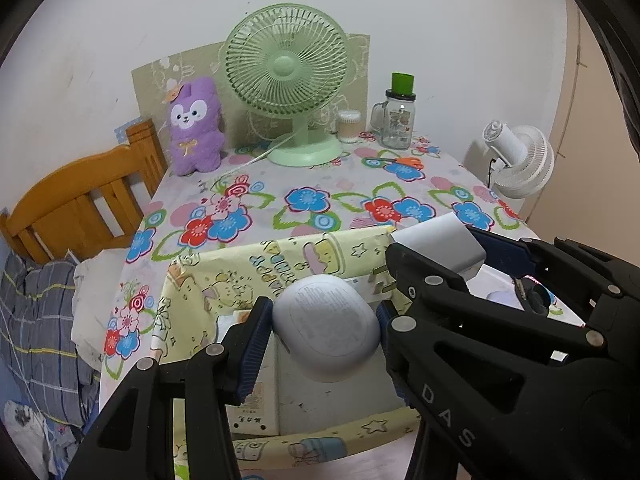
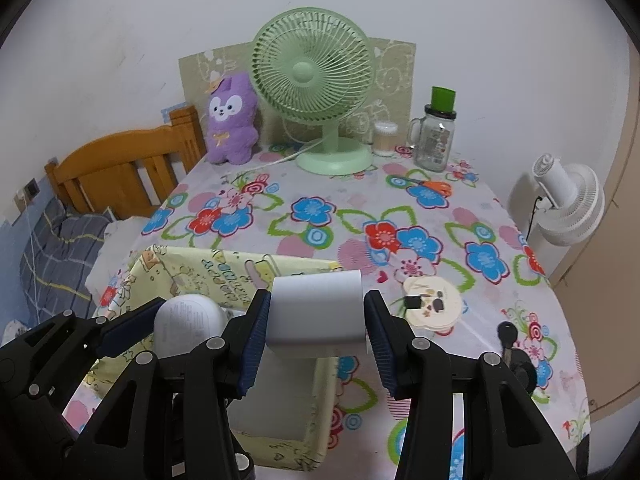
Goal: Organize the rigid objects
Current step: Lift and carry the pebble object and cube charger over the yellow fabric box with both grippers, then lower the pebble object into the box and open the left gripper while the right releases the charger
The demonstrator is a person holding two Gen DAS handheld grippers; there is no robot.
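Both grippers are loaded and held over the yellow box (image 2: 280, 446). The left gripper (image 1: 324, 334) pinches a rounded white case (image 1: 326, 330) between its pads; the right gripper (image 2: 316, 316) pinches a white charger (image 2: 318, 310), prongs visible in the left view. Step in hand, as judged: depositing. Next move calls for lowering each item inside the box walls, then spreading the jaws. A key (image 2: 506, 336) and cream lid (image 2: 432, 306) remain on the table (image 2: 320, 232).

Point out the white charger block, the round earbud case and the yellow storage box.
white charger block (image 2: 318, 310), right wrist view, middle of its front face
round earbud case (image 1: 326, 328), left wrist view, printed underside
yellow storage box (image 2: 224, 270), right wrist view, far wall
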